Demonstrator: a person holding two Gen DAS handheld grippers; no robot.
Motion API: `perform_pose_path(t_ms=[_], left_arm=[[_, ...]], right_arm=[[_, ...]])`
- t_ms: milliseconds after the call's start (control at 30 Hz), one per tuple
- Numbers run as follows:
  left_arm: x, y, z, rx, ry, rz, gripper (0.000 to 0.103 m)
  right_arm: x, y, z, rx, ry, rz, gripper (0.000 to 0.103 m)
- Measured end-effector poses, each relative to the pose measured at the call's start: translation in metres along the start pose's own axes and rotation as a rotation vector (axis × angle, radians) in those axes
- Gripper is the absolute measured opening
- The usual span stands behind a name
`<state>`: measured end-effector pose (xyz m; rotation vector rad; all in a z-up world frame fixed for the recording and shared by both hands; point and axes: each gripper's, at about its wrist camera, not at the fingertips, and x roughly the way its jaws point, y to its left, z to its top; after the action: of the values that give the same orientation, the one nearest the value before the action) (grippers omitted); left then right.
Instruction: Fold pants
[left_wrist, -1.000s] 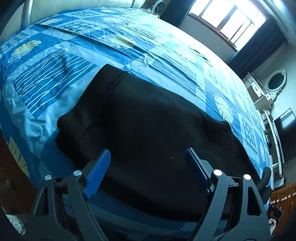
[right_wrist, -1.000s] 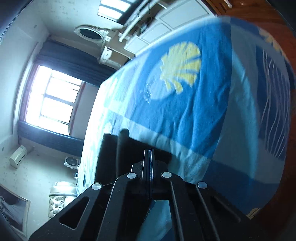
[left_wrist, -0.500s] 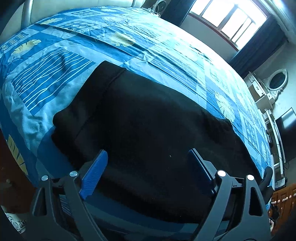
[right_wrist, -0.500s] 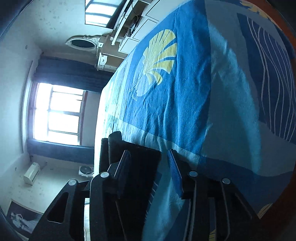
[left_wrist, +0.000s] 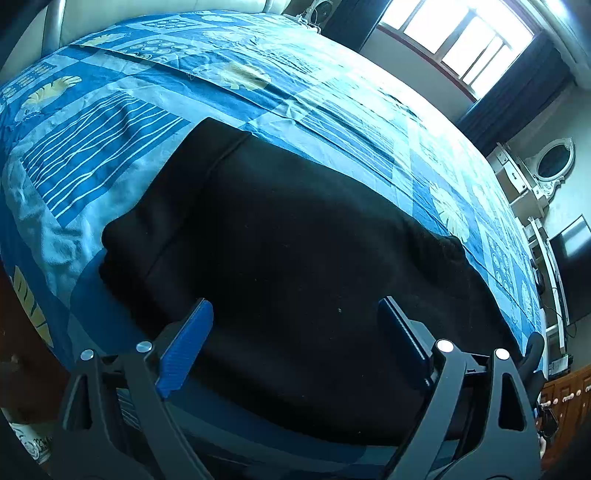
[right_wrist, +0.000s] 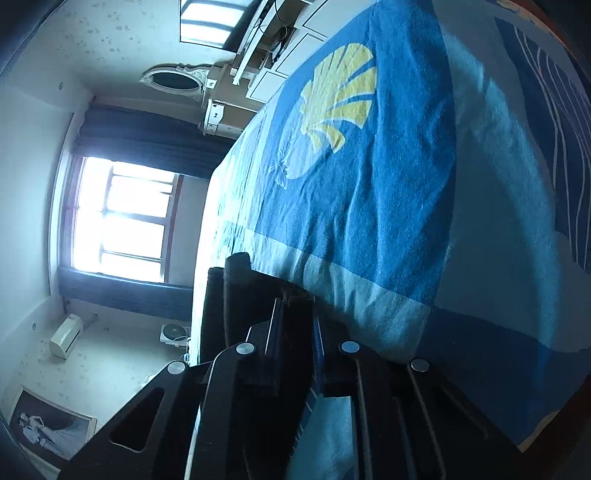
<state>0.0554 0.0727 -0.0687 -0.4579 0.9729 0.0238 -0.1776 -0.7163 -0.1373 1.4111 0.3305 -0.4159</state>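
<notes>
My left gripper (left_wrist: 295, 321) hangs wide apart, empty, over the black pants (left_wrist: 295, 236) lying flat on the blue bedspread (left_wrist: 110, 155). At 6 o'clock, my right gripper (right_wrist: 295, 314) pinches their edge.

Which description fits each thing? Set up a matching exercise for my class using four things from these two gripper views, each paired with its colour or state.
Things:
1. pants
2. bedspread
3. left gripper
4. shell print

Descriptions:
A. yellow
B. black, lying flat
C. fingers wide apart, holding nothing
D. blue patchwork, spread under the clothing

Pairs: 1-B, 2-D, 3-C, 4-A
</notes>
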Motion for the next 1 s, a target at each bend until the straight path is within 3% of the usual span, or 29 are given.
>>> perform_pose_path(t_ms=[133, 267, 433, 600, 667, 800, 900, 1000], left_arm=[[0.000, 0.000, 0.000, -0.010, 0.000, -0.004, 0.090], [0.002, -0.001, -0.001, -0.002, -0.002, 0.000, 0.091], [0.003, -0.003, -0.001, 0.014, -0.001, 0.006, 0.092], [0.002, 0.001, -0.001, 0.013, 0.000, -0.012, 0.092], [0.002, 0.001, -0.002, 0.017, 0.001, -0.012, 0.092], [0.001, 0.001, -0.002, 0.013, 0.000, -0.014, 0.092], [0.001, 0.001, -0.003, 0.008, -0.003, -0.016, 0.092], [0.001, 0.001, -0.003, 0.016, -0.002, -0.015, 0.092]], right_arm=[[-0.022, 0.009, 0.006, -0.067, -0.029, -0.021, 0.012], [-0.013, -0.019, 0.005, -0.047, 0.002, -0.095, 0.011], [-0.011, -0.025, 0.010, -0.004, 0.002, -0.052, 0.012], [-0.043, -0.010, 0.023, -0.001, -0.139, -0.106, 0.020], [-0.034, 0.015, 0.022, -0.061, -0.099, -0.071, 0.023], [0.019, 0.057, 0.008, -0.118, 0.064, 0.034, 0.035], [0.066, 0.074, 0.001, -0.117, 0.144, 0.039, 0.036], [0.101, 0.078, -0.001, -0.103, 0.161, -0.024, 0.036]])
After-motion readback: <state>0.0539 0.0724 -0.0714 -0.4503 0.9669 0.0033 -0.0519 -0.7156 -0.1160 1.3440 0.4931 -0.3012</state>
